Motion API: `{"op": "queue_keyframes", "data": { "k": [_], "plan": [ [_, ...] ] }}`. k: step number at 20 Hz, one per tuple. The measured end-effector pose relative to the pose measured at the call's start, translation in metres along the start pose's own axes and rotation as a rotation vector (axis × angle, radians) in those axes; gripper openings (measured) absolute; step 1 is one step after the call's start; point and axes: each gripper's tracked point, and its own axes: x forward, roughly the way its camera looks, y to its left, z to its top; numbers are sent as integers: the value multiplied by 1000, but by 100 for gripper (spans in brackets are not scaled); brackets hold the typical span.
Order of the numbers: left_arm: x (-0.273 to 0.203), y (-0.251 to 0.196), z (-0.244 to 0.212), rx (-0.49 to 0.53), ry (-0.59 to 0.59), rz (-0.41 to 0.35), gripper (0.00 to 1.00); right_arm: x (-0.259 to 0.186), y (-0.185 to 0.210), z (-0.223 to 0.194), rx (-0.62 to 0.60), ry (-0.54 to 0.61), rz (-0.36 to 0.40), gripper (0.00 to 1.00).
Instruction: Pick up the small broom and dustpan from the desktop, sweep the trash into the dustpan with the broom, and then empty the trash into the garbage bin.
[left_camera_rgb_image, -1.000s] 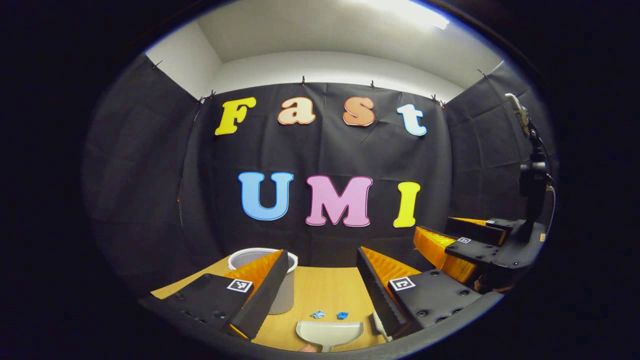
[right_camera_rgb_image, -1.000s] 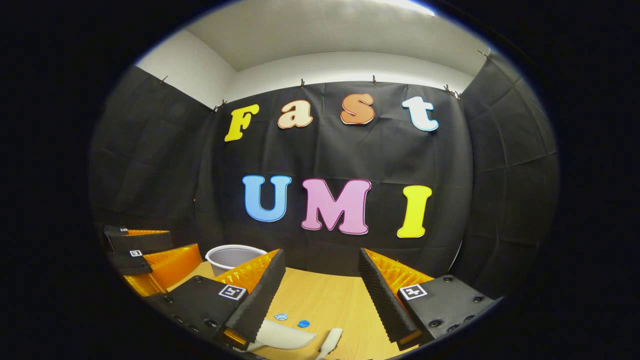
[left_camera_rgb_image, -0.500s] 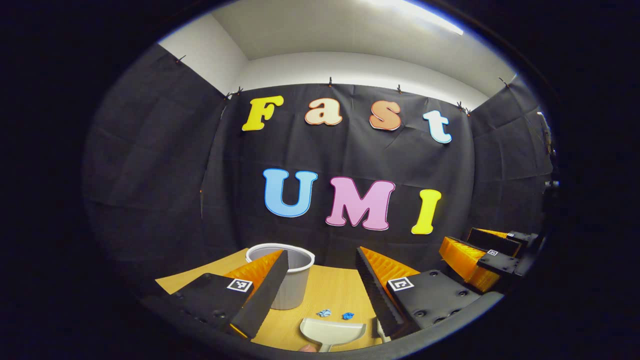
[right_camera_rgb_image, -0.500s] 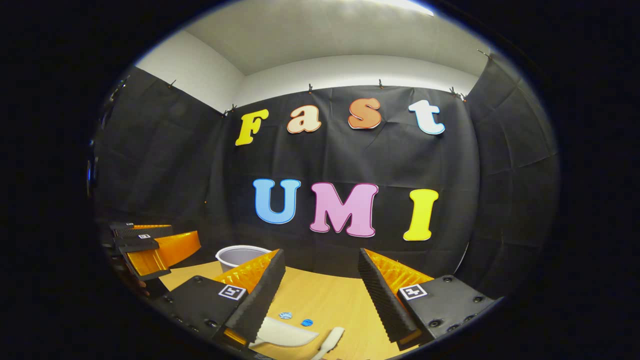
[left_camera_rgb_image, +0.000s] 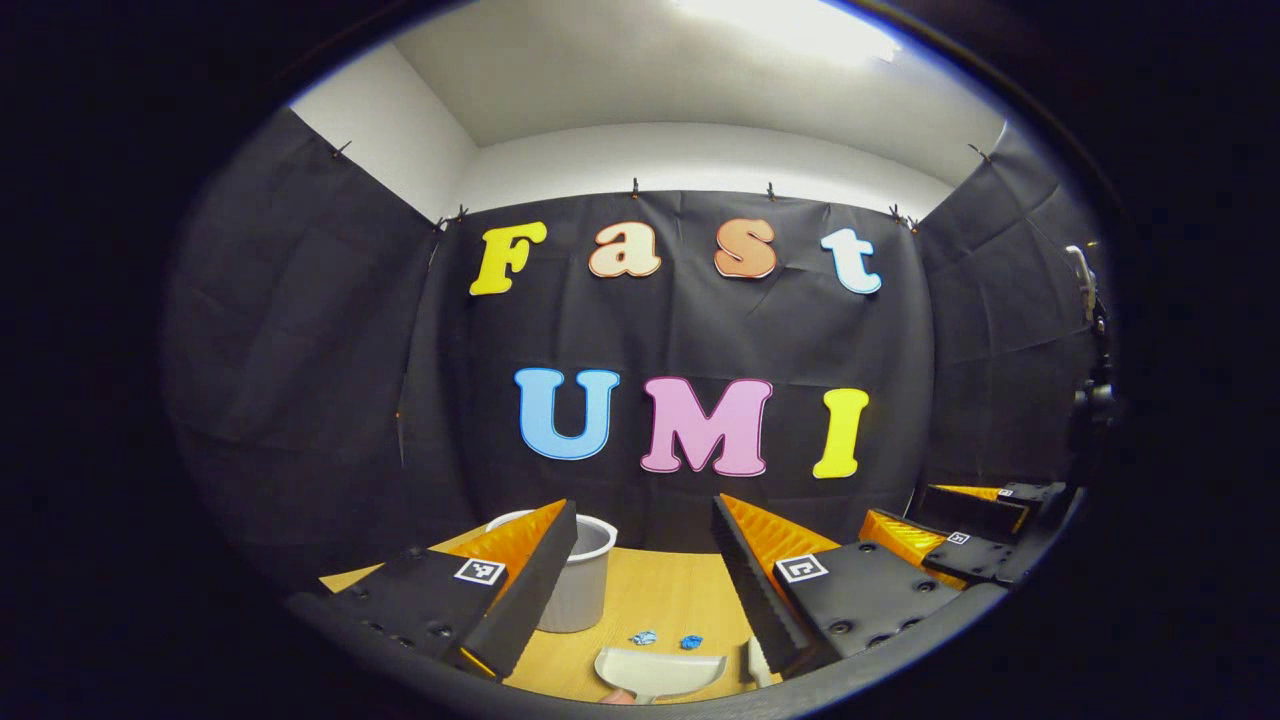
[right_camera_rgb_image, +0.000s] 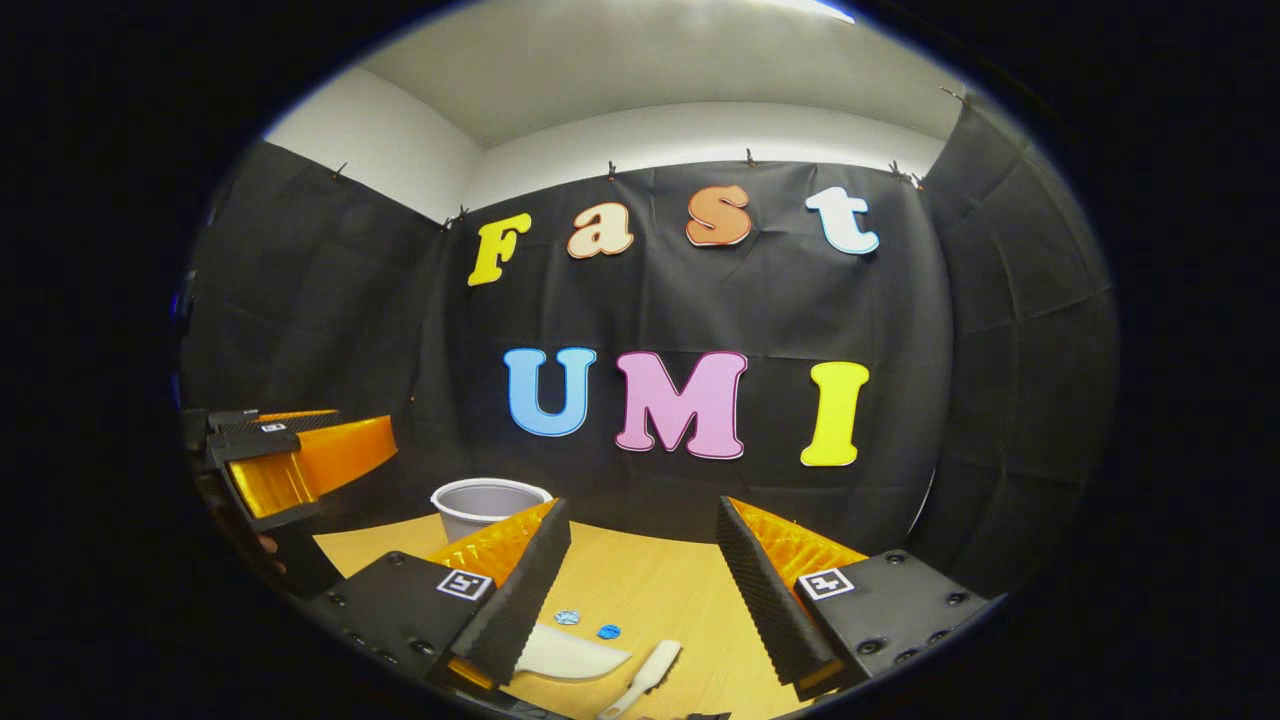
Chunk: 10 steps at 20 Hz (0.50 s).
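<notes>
A pale dustpan (left_camera_rgb_image: 660, 672) lies on the wooden desktop (left_camera_rgb_image: 665, 600), low between my left gripper's (left_camera_rgb_image: 643, 520) open fingers and well below them. Two small blue scraps of trash (left_camera_rgb_image: 643, 637) (left_camera_rgb_image: 690, 641) lie just beyond its mouth. Part of the small white broom (left_camera_rgb_image: 757, 662) peeks out beside the right finger. In the right gripper view, the dustpan (right_camera_rgb_image: 570, 655) sits lower left, partly behind the left finger. The broom's handle (right_camera_rgb_image: 640, 675) lies to its right, with the scraps (right_camera_rgb_image: 567, 617) (right_camera_rgb_image: 608, 631) beyond. My right gripper (right_camera_rgb_image: 642, 505) is open and holds nothing.
A grey garbage bin (left_camera_rgb_image: 585, 585) stands at the far left of the desktop, also seen as the bin (right_camera_rgb_image: 485, 500) in the right gripper view. The other gripper (left_camera_rgb_image: 960, 545) hovers at the right, and the left one (right_camera_rgb_image: 290, 460) hovers at the left. Black cloth walls close in the table.
Both views have shifted a little as the hands moved. In the left gripper view the right gripper has sunk lower. In the right gripper view the left gripper has risen. Both stay open.
</notes>
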Motion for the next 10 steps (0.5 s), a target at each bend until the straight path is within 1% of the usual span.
{"op": "queue_keyframes", "data": {
  "k": [3, 5, 6, 7, 8, 9, 10],
  "plan": [
    [7, 10, 8, 25, 2, -4, 80, 4, -1, 6, 21, 8, -27, 92],
    [11, 16, 17, 46, -22, -7, 81, 9, 3, 12, 33, -3, -47, 92],
    [13, 18, 16, 55, -12, -13, 80, 13, 2, 12, 24, 7, -59, 95],
    [14, 18, 13, 61, 2, -25, 80, 14, 3, 9, 18, 17, -67, 95],
    [15, 18, 14, 66, 0, -39, 80, 17, 6, 12, 23, 12, -75, 92],
    [15, 21, 18, 71, -8, -45, 80, 20, 9, 16, 30, 6, -78, 95],
    [17, 23, 19, 73, -10, -47, 80, 22, 14, 17, 33, 6, -77, 92]
  ]
}}
